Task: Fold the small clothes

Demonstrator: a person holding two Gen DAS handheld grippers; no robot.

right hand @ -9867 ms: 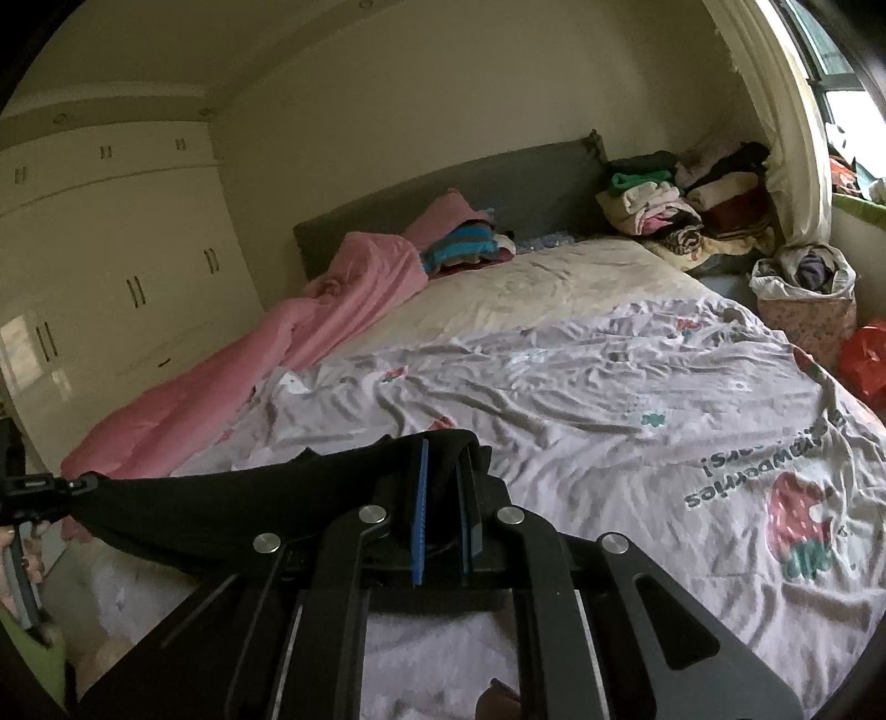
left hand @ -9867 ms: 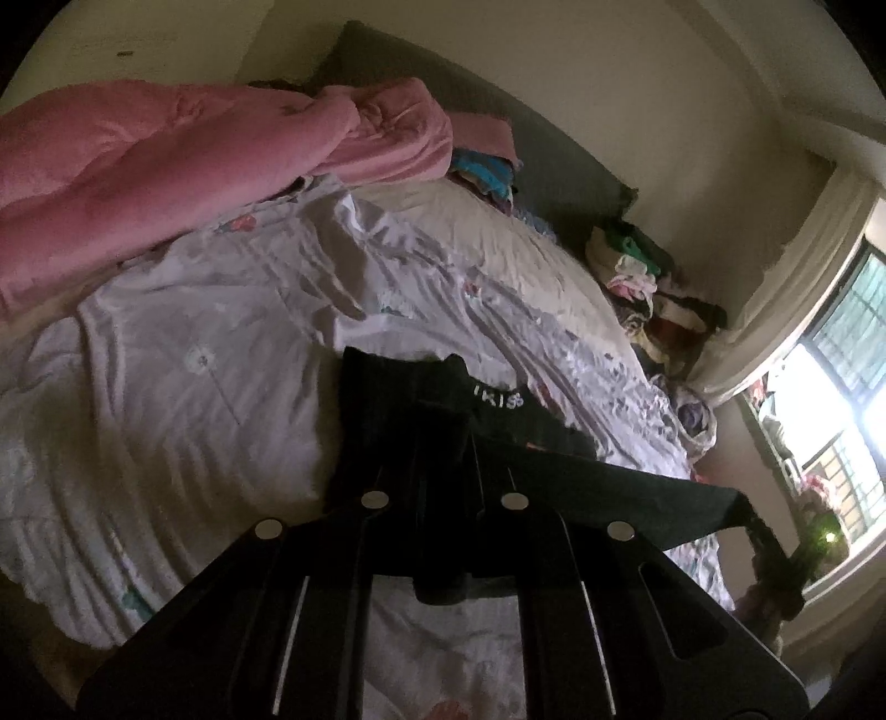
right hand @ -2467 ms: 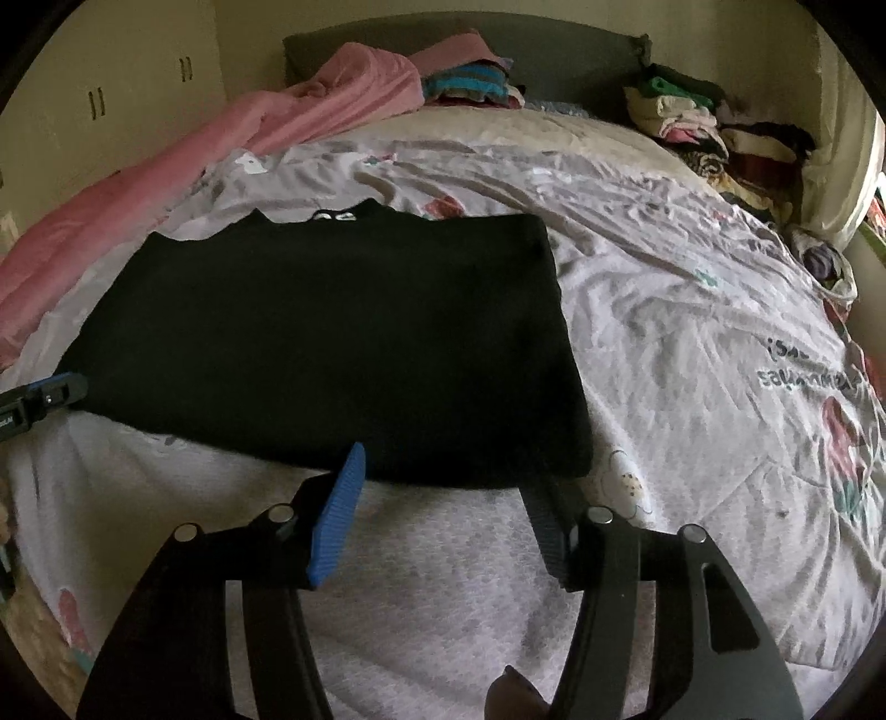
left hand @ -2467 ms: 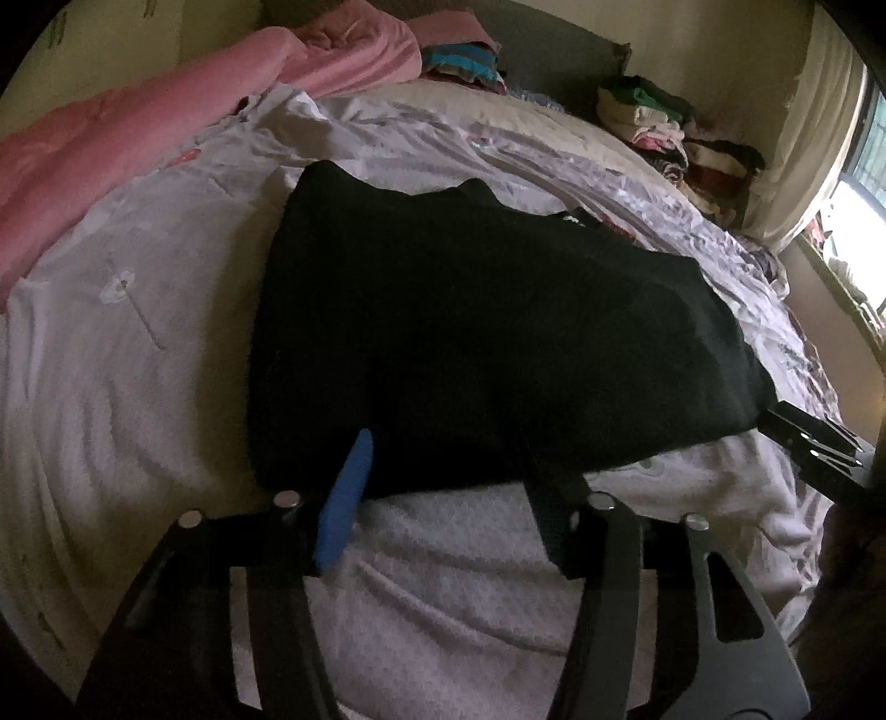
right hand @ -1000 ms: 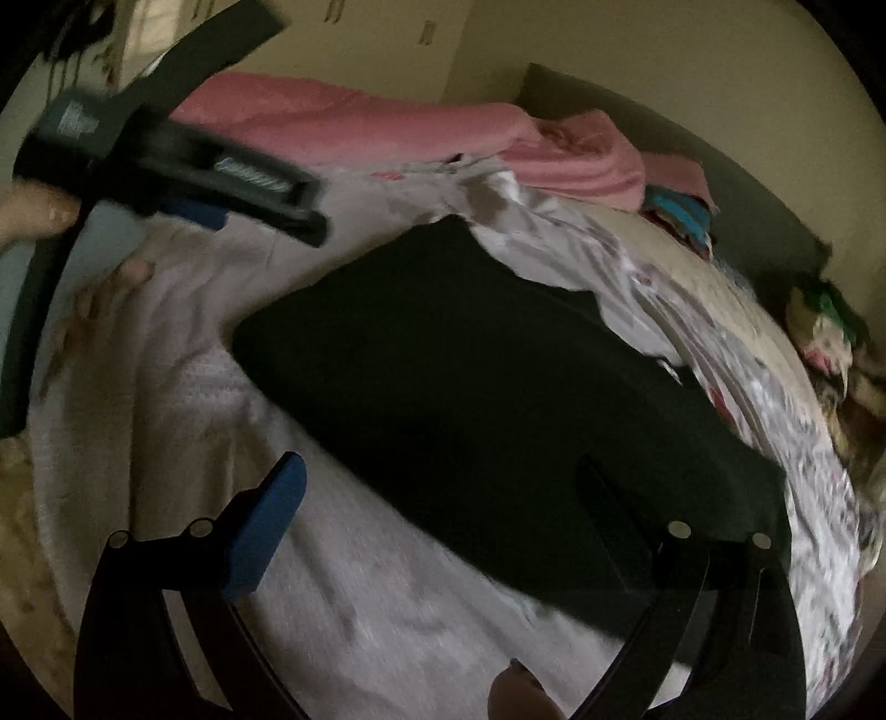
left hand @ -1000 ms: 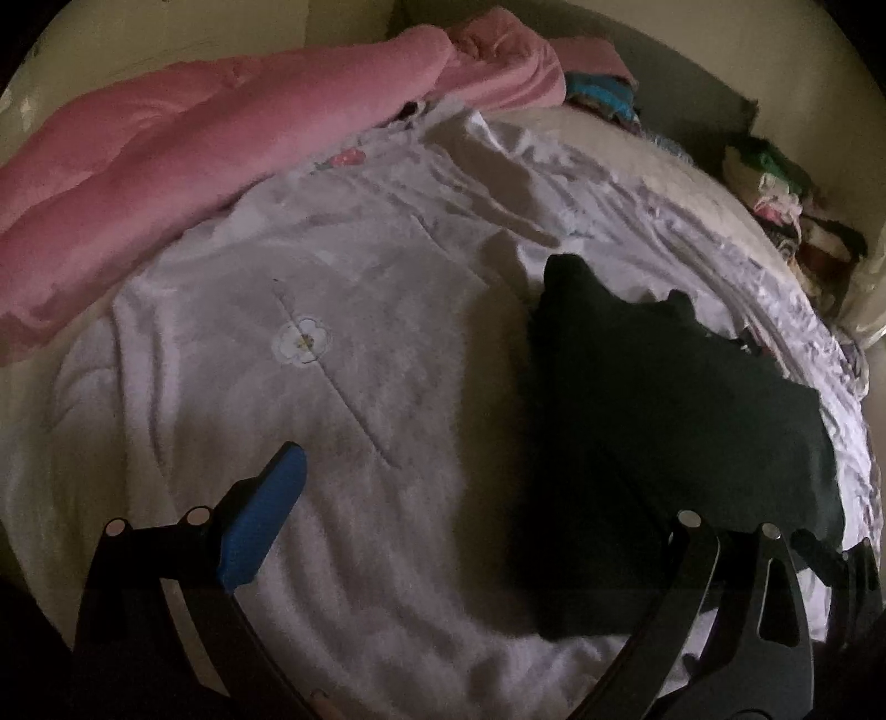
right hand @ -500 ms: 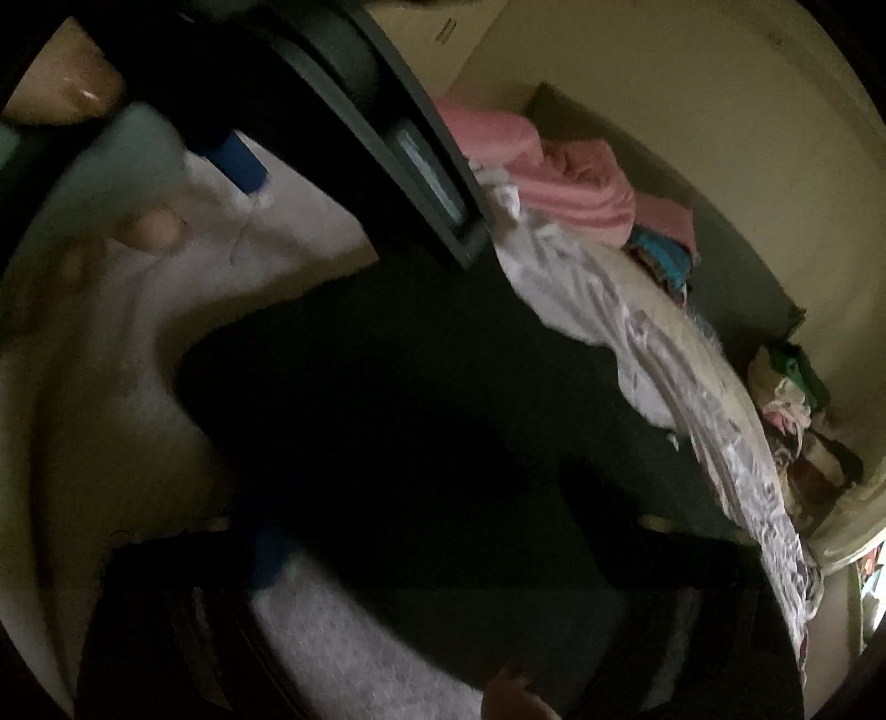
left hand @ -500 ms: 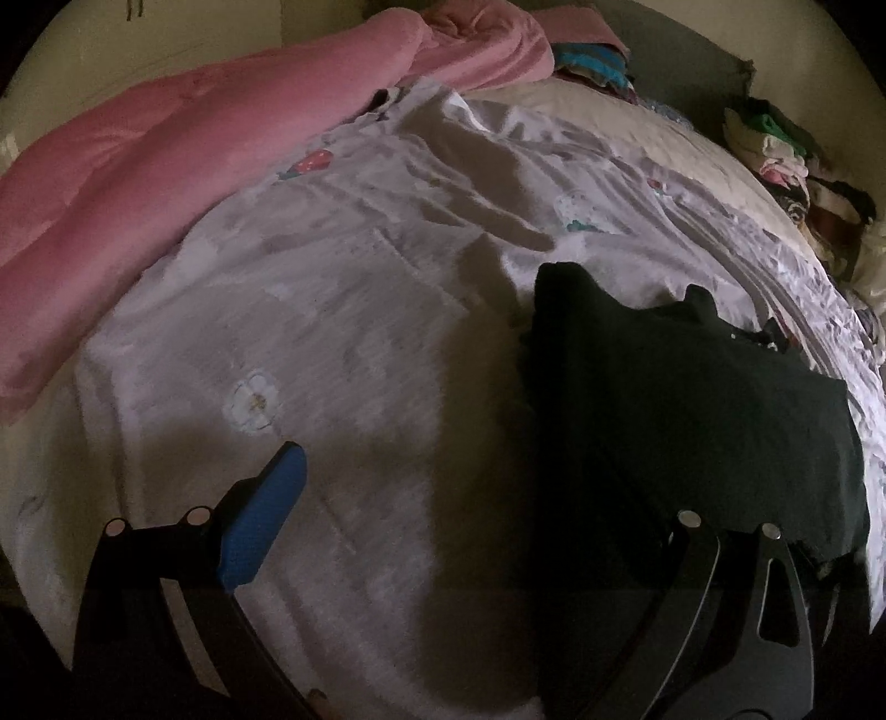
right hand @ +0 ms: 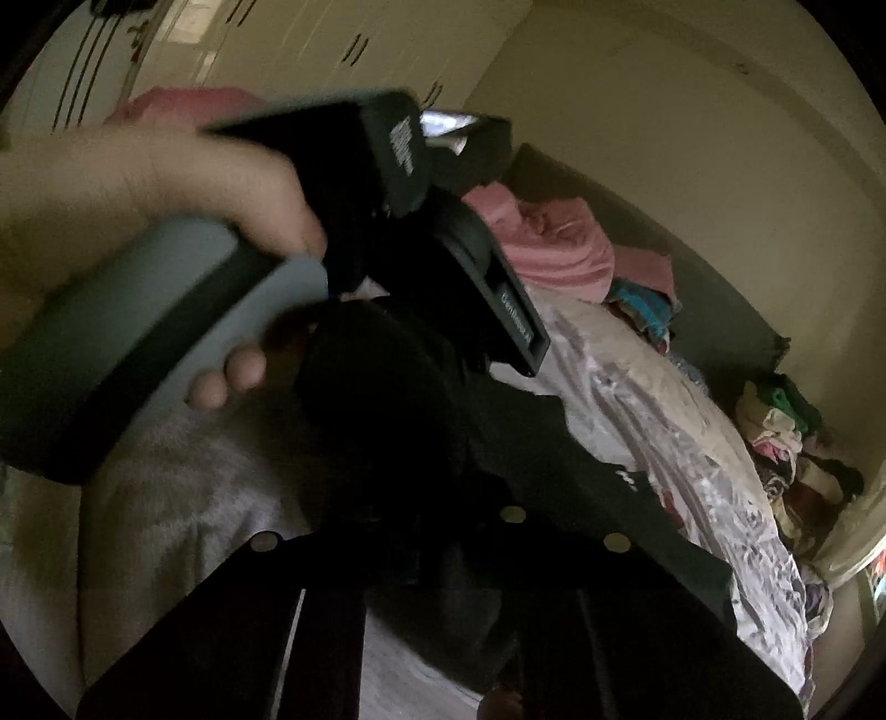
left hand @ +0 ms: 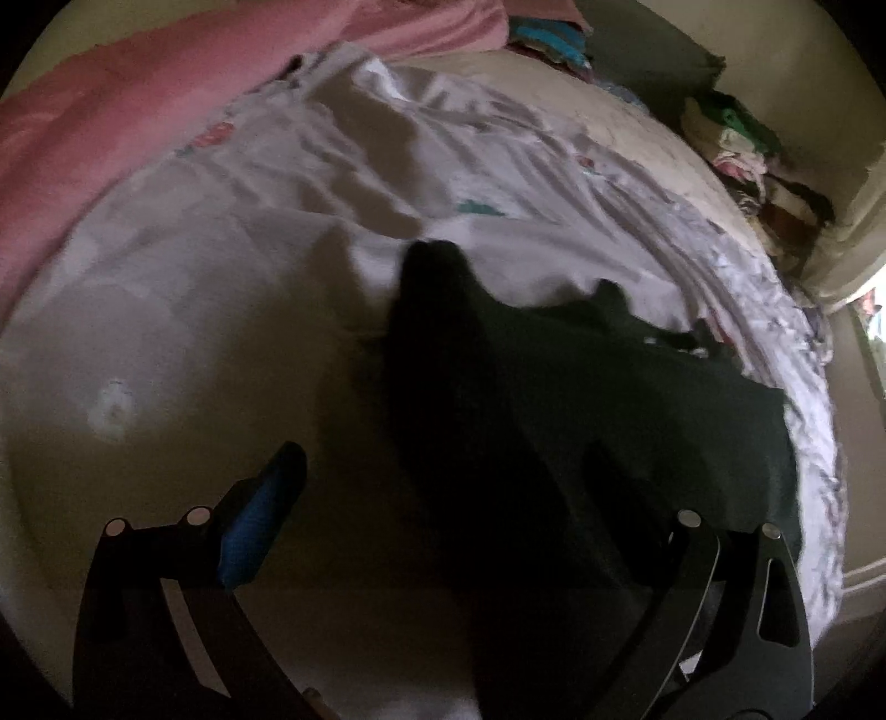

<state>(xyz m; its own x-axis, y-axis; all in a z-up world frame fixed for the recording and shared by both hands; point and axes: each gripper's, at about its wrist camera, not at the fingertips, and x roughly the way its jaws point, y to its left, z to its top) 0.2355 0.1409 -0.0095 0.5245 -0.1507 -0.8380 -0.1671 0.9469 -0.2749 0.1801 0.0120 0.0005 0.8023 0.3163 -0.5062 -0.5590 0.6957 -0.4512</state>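
A black garment (left hand: 581, 399) lies spread on the pale bedsheet (left hand: 221, 310). In the left wrist view my left gripper (left hand: 443, 493) is open and wide, its blue-padded finger (left hand: 260, 520) on the sheet left of the garment and its dark finger over the garment's near part. In the right wrist view my right gripper (right hand: 437, 531) has its jaws drawn together over the garment's (right hand: 554, 459) near edge; dark and blurred, so the grip is unclear. The left gripper's body (right hand: 443, 238) and the hand (right hand: 166, 183) holding it hang just above.
A pink duvet (left hand: 166, 94) lies along the bed's left side. Folded clothes are piled at the headboard (left hand: 548, 39) and by the right wall (left hand: 742, 144). A grey headboard (right hand: 692, 266) runs behind. Wardrobe doors (right hand: 277, 50) stand at the far left.
My right gripper has closed in from wide open and dropped onto the garment's edge. My left gripper has moved in over the garment's left side, close above my right gripper.
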